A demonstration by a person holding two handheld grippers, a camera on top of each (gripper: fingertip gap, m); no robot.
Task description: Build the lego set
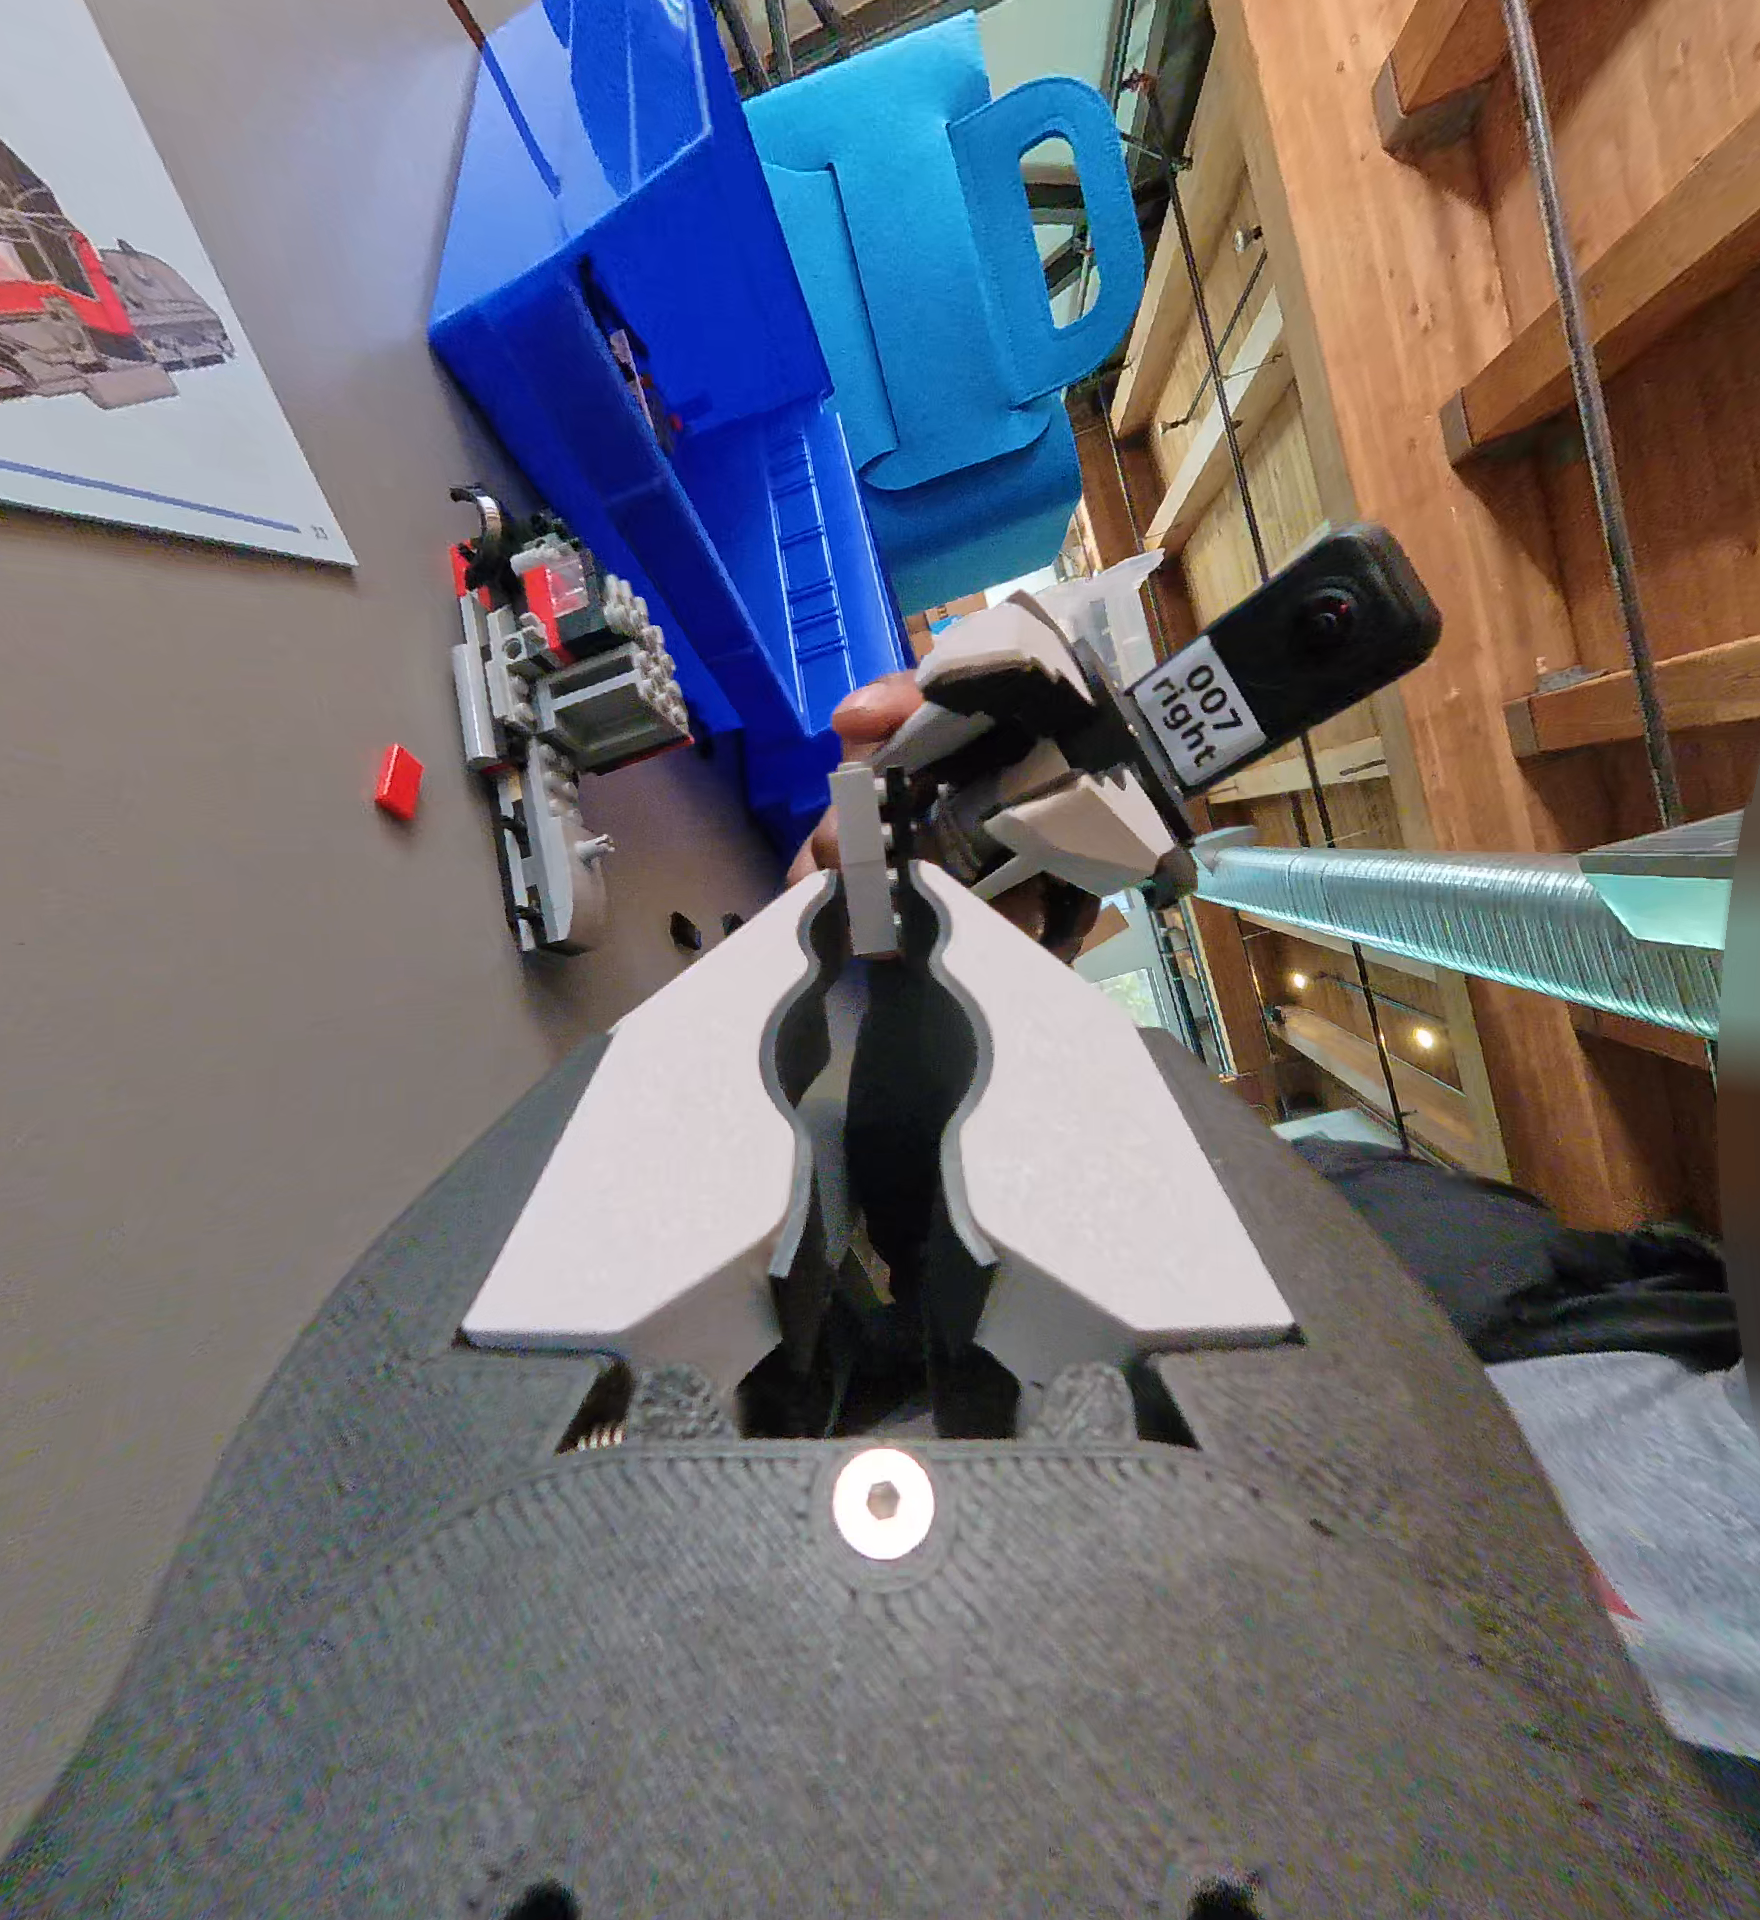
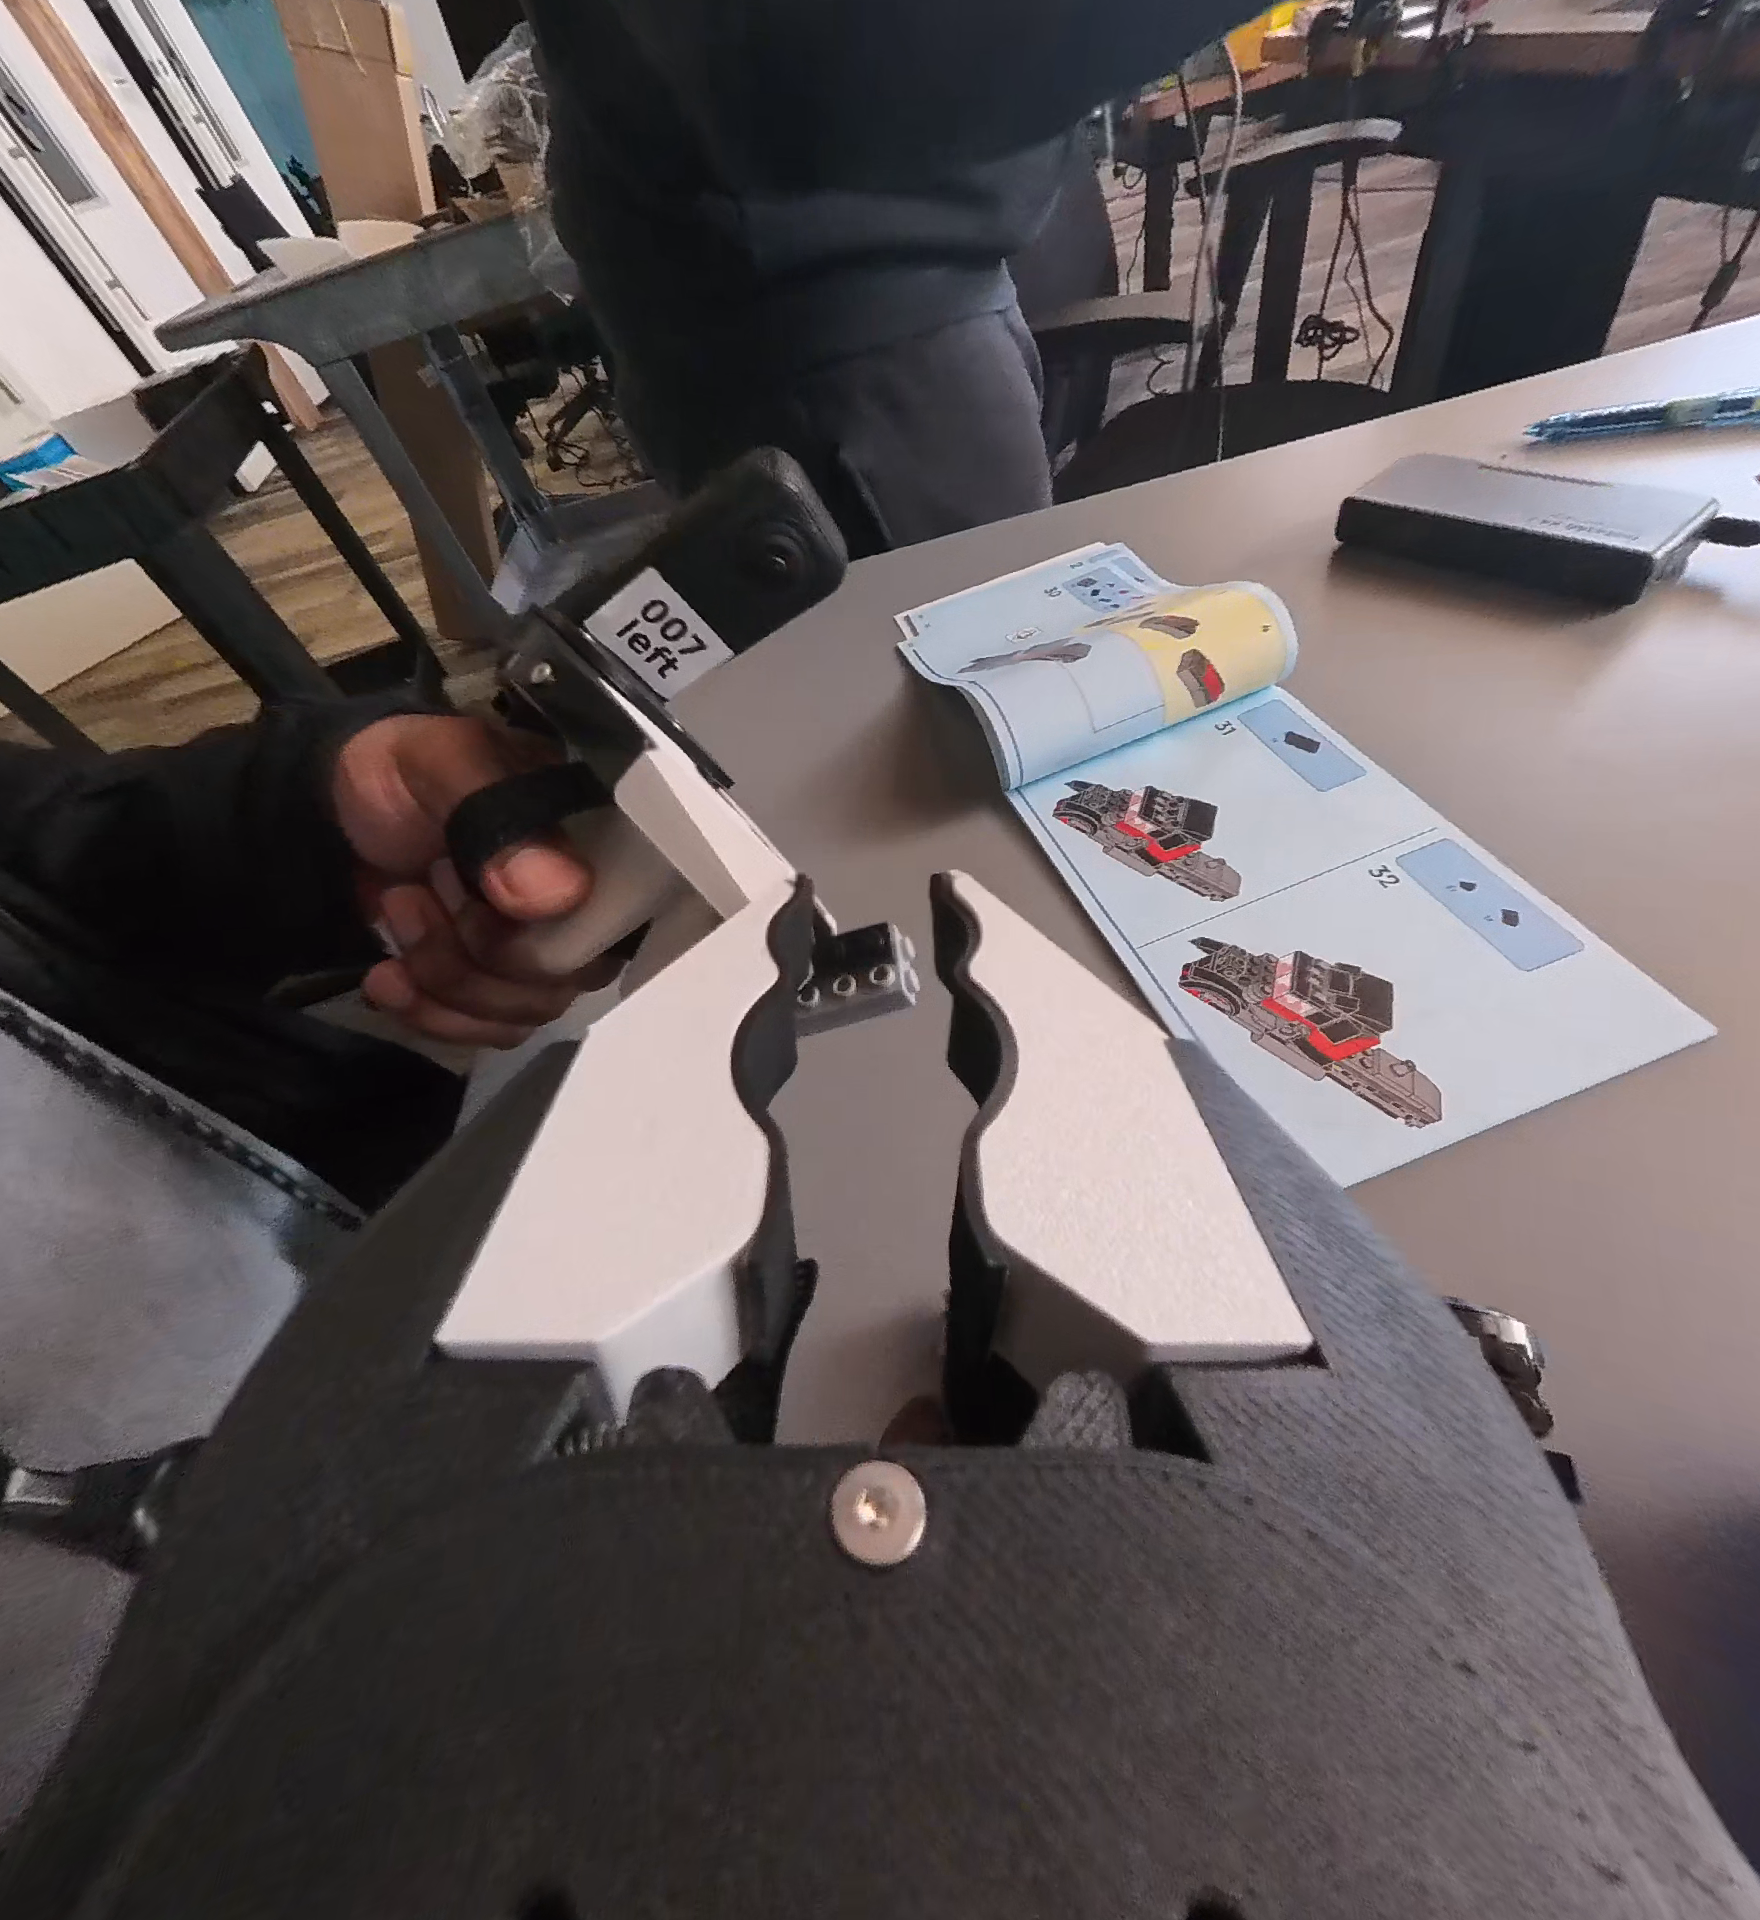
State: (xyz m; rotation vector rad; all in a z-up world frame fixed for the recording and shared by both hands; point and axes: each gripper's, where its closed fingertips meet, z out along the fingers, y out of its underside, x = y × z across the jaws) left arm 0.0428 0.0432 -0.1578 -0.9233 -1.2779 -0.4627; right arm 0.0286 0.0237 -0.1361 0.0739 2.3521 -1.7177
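My left gripper (image 1: 871,883) is shut on a small grey-and-black Lego sub-assembly (image 1: 860,831), held in the air. The same piece shows in the right wrist view (image 2: 855,971), studs facing me, between the tips of my right gripper (image 2: 871,904), which is open around it without closing. The right gripper also shows in the left wrist view (image 1: 923,790), tips at the piece's black side. The partly built grey, red and black truck (image 1: 554,707) lies on the grey table (image 1: 180,1039). A loose red tile (image 1: 398,779) lies beside it.
Blue bins (image 1: 647,312) stand beyond the truck. Two tiny black pieces (image 1: 689,928) lie near my left fingertips. The open instruction booklet (image 2: 1271,883) lies to the right, with a dark box (image 2: 1520,530) and a blue pen (image 2: 1686,410) behind it. A person stands at the table's far edge (image 2: 803,260). Less than 4 cm separates the two grippers' tips.
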